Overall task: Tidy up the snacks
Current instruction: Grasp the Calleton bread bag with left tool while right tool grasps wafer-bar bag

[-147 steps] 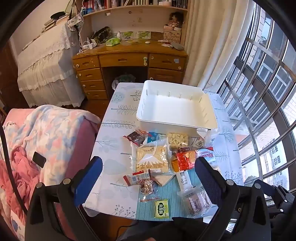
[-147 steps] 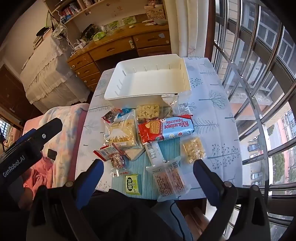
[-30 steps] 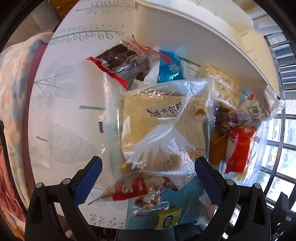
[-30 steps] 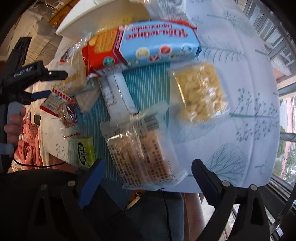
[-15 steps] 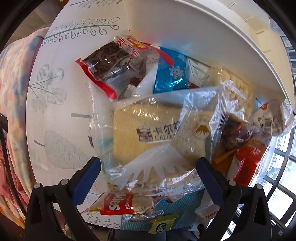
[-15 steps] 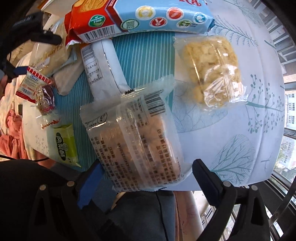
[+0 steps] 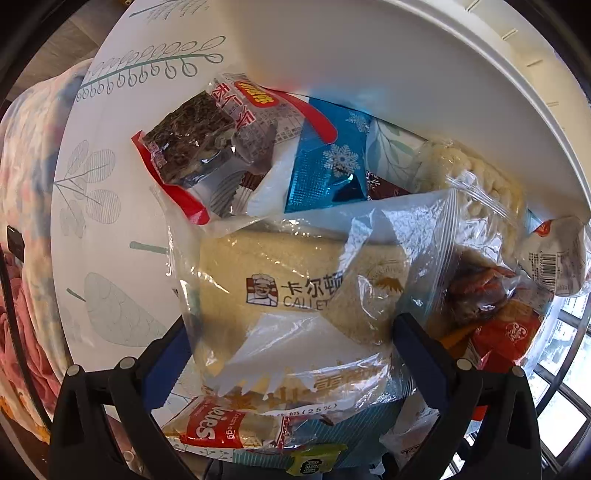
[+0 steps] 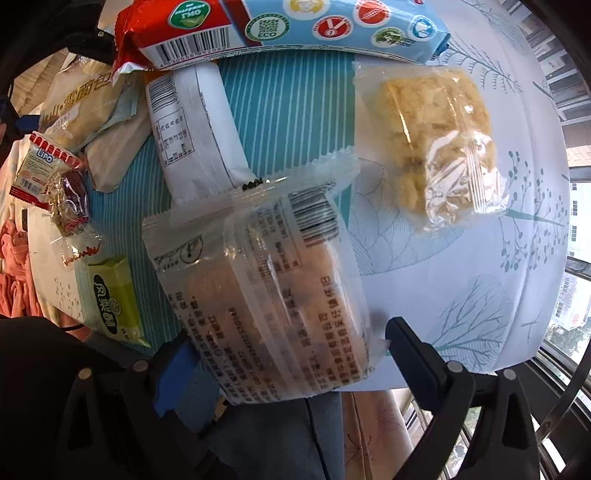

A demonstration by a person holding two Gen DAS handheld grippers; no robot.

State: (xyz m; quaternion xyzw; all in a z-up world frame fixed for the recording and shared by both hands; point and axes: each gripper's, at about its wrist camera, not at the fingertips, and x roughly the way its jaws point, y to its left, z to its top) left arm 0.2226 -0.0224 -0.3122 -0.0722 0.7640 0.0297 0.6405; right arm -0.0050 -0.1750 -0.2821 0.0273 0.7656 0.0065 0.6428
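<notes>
In the left wrist view my left gripper [image 7: 291, 350] is open, its fingers on either side of a clear bag of pale bread [image 7: 295, 295] lying on the table. Behind it lie a dark seaweed snack [image 7: 192, 147], a blue foil pack [image 7: 328, 166] and the white bin [image 7: 388, 66]. In the right wrist view my right gripper [image 8: 284, 354] is open, its fingers straddling a clear bag of brown cakes [image 8: 266, 295] at the table's near edge.
In the right wrist view a puffed rice bag [image 8: 436, 147], a red-and-blue biscuit pack [image 8: 295, 26], a white wrapper [image 8: 195, 129], a green pack [image 8: 114, 299] and a small Lipo pack [image 8: 40, 166] lie around. The table's front edge is very near.
Both grippers have come down closer to the table. Each now has its bag between the open fingers; the bags have not moved.
</notes>
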